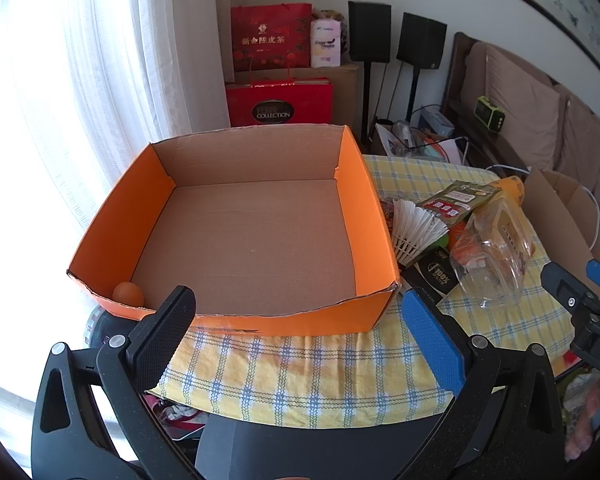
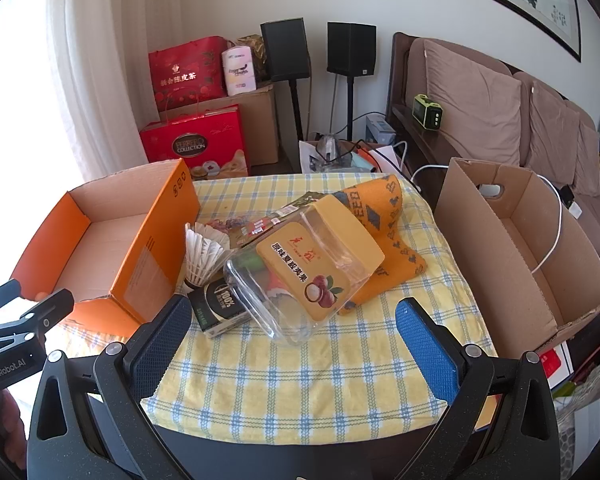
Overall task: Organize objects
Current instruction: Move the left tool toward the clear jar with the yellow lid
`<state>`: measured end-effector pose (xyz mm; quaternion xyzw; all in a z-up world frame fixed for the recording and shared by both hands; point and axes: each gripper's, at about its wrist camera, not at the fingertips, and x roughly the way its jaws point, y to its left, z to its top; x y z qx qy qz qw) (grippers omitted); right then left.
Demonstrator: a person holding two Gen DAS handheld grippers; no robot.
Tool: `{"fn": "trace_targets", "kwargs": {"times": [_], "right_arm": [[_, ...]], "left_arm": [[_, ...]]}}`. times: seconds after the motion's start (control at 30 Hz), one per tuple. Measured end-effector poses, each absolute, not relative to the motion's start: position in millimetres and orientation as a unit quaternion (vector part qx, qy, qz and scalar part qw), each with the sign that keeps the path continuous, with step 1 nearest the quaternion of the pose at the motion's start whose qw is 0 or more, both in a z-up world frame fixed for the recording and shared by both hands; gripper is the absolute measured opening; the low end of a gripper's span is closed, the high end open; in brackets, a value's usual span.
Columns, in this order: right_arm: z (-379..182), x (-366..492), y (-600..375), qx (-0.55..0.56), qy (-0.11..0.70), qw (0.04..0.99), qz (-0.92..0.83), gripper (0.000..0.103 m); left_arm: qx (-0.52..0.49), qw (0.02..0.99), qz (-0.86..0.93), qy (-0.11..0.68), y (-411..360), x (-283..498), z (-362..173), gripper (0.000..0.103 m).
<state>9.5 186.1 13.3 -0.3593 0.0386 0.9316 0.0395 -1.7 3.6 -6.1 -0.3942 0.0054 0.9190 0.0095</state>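
In the left wrist view, the orange box is seen open-topped at the tabletop's left side, its near wall just beyond the left gripper, whose fingers are spread wide with nothing between them. A small orange ball is lodged in the box's near-left corner; the rest of its floor is bare. Bare checked cloth is left between the box and the tabletop's near edge.

In the right wrist view, the right gripper is held with its fingers wide and empty over open cloth. Ahead, a clear jar lies tipped on an orange cloth, touching a shuttlecock and a black packet, just beside the orange box. A divided brown carton stands past the right edge.
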Motion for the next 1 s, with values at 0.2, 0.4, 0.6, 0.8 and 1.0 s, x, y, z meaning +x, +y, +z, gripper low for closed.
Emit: {"fn": "trace_targets", "kwargs": {"times": [0.2, 0.4, 0.6, 0.8, 1.0], "right_arm": [[13, 6, 187, -0.359, 0.039, 0.042, 0.932, 0.103], [16, 9, 196, -0.357, 0.042, 0.047, 0.932, 0.103], [17, 12, 212, -0.353, 0.047, 0.067, 0.932, 0.103], [16, 20, 241, -0.349, 0.061, 0.095, 0.93, 0.103], [18, 28, 267, -0.348, 0.073, 0.123, 0.927, 0.103]], "left_arm": [[-0.389, 0.019, 0.921, 0.01, 9, -3, -5, 0.103], [-0.384, 0.04, 0.922, 0.017, 19, -7, -5, 0.103], [-0.385, 0.081, 0.919, 0.033, 41, -16, -4, 0.103], [-0.379, 0.129, 0.915, 0.049, 71, -26, -1, 0.103], [-0.371, 0.173, 0.906, 0.105, 114, -36, -2, 0.103]]}}
